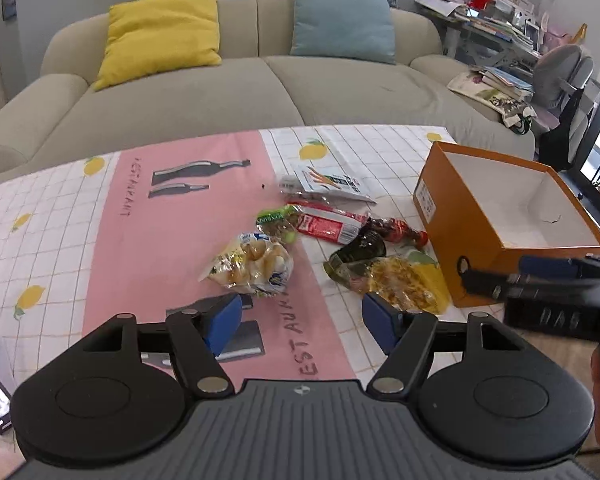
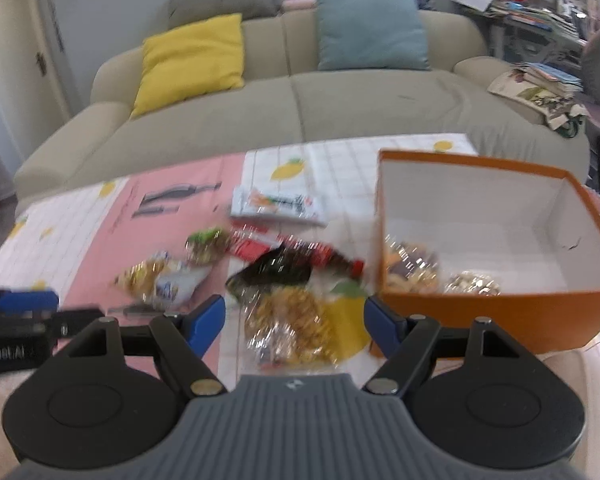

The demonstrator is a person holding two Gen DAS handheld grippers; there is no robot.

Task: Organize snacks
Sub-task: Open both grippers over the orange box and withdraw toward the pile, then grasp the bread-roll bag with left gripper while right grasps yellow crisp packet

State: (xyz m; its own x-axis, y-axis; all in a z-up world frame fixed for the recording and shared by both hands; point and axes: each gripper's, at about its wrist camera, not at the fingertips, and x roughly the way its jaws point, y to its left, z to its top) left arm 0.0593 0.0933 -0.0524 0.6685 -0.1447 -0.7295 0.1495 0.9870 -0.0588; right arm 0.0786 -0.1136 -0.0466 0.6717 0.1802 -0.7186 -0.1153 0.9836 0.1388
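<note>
1. My left gripper hangs spread and empty; the pale puff bag lies just ahead-left on the tabletop.
2. My right gripper, fingers spread, brackets the yellow snack bag, nearest it.
3. Orange box sits right.

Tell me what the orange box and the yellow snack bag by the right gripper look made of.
Orange box: likely stiff cardboard, matte orange outside, plain white inside, with crisp straight walls. Yellow snack bag: looks like thin clear plastic film, glossy; it crinkles and throws glints, with the contents showing through.
</note>
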